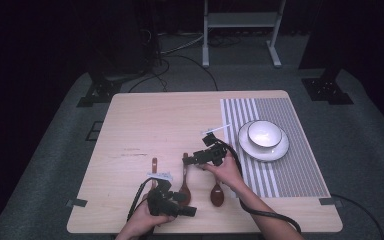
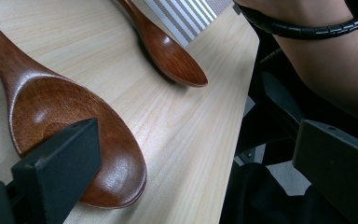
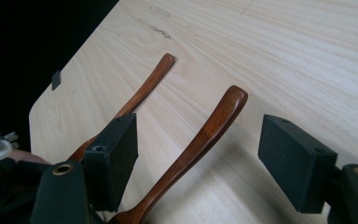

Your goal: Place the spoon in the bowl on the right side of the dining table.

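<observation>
Three dark wooden spoons lie near the table's front edge: a left spoon (image 1: 154, 167), a middle spoon (image 1: 184, 188) and a right spoon (image 1: 217, 196). My right gripper (image 1: 188, 160) is open and points left, its jaws standing on either side of the middle spoon's handle (image 3: 216, 119) without touching it. The left spoon's handle (image 3: 144, 88) lies just beyond. My left gripper (image 1: 185, 204) is open at the front edge, over the left spoon's bowl end. Its left jaw sits against the middle spoon's bowl (image 2: 74, 116), with the right spoon (image 2: 172, 56) farther off.
A grey striped placemat (image 1: 300, 165) covers the table's right side and carries a white plate (image 1: 280, 149) with a white bowl (image 1: 264, 133) on it. The person's right forearm (image 2: 335, 60) and its black coiled cable cross the front right. The table edge (image 2: 233, 135) is close.
</observation>
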A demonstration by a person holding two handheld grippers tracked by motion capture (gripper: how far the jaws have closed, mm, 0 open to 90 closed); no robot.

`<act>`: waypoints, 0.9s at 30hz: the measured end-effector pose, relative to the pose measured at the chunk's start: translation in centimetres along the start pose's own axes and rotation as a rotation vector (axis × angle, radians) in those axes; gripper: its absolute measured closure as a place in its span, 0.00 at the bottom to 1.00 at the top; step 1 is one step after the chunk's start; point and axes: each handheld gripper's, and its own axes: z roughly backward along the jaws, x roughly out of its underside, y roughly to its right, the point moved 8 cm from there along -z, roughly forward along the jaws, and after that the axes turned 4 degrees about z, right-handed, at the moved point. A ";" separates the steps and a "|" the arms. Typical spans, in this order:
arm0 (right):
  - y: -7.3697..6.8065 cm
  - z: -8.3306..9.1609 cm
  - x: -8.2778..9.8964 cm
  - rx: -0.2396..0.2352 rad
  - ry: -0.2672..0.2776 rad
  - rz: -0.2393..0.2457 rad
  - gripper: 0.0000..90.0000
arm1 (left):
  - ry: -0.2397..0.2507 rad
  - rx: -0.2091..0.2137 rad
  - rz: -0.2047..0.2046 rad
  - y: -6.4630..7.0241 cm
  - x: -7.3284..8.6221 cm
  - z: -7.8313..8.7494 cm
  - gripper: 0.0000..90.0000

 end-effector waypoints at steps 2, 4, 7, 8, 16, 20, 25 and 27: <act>0.1 -0.4 -0.1 -0.001 -0.003 -0.006 0.30 | -0.001 -0.002 0.000 0.0 0.0 0.0 0.00; 0.2 -0.8 -0.1 0.000 -0.010 -0.010 0.31 | -0.001 -0.003 -0.001 0.0 0.0 0.0 0.00; 0.4 -1.3 0.0 0.005 -0.021 -0.011 0.34 | -0.001 -0.003 -0.002 0.0 0.0 0.0 0.00; 0.4 -1.5 0.0 0.007 -0.023 -0.009 0.35 | -0.002 -0.003 -0.002 0.0 0.0 0.0 0.00; 0.7 -2.9 0.0 0.015 -0.051 -0.036 0.51 | -0.003 -0.004 -0.004 0.0 0.0 0.0 0.00; 0.8 -3.1 0.0 0.010 -0.058 -0.050 0.67 | -0.005 -0.006 -0.004 0.0 0.0 0.1 0.00; 0.8 -3.0 -0.1 -0.016 -0.044 -0.086 0.75 | -0.007 -0.011 -0.007 -0.1 0.0 0.1 0.00; 0.8 -3.0 -0.1 -0.022 -0.040 -0.095 0.76 | -0.007 -0.015 -0.007 0.0 0.0 0.1 0.00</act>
